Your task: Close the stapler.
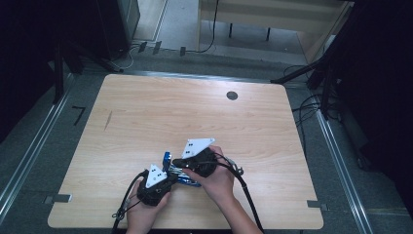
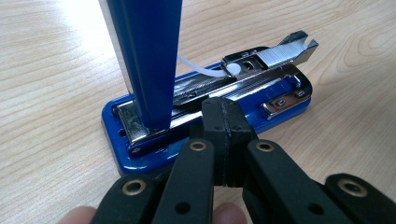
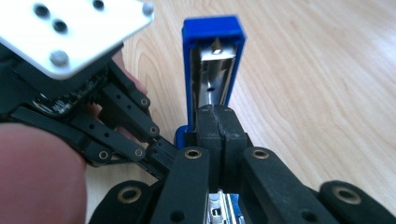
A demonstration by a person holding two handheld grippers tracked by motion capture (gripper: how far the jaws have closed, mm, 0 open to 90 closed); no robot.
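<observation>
Open blue stapler [image 1: 176, 171] on table [image 1: 146, 112], left gripper [image 2: 223, 122] closed beside it

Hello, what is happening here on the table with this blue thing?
A person works on a blue stapler on the wooden table, with a two-jaw gripper in each hand. The stapler is open: its blue lid stands upright, and the metal staple channel lies bare on the base. The left gripper is shut, its tips at the channel. The right gripper is also shut, low in front of the raised lid. Whether either one presses on the stapler, I cannot tell.
</observation>
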